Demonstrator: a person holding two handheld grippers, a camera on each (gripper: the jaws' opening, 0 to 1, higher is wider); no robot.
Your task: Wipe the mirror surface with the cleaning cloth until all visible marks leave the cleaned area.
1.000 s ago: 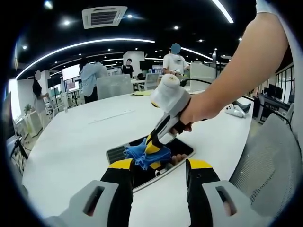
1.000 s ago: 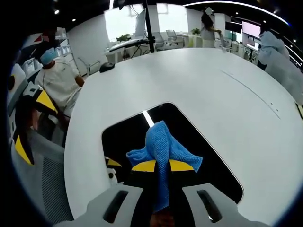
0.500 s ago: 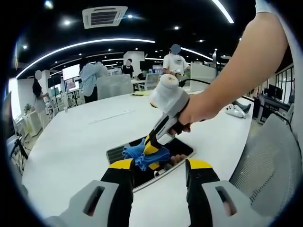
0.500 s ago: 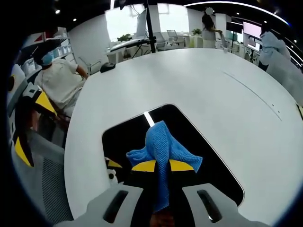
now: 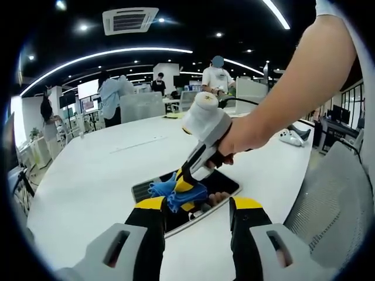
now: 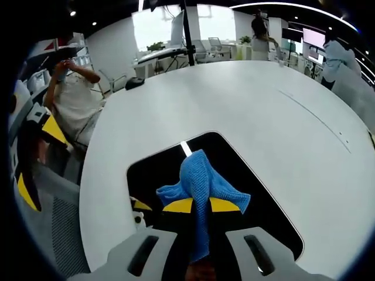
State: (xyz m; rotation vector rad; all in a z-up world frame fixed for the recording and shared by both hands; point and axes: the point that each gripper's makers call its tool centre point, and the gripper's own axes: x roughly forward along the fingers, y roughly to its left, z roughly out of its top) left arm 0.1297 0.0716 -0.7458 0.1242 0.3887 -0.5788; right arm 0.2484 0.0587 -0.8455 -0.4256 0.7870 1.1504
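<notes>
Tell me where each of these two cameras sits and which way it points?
Left gripper view: rides on the left gripper, held back from the mirror, looking across the white table; the person's hand holds the right gripper.
Right gripper view: rides on the right gripper, looking down onto the mirror over the blue cloth it clamps.
Shared: mirror, cloth, table.

Open office: dark ceiling, curved light strips (image 5: pixel 99 55), desks beyond.

Bright, even overhead lighting from ceiling strip lights (image 5: pixel 105 55). White worktop (image 6: pixel 246 99) glares slightly; shadows soft. Strong fisheye bending at edges. Focus sharp, background slightly soft.
</notes>
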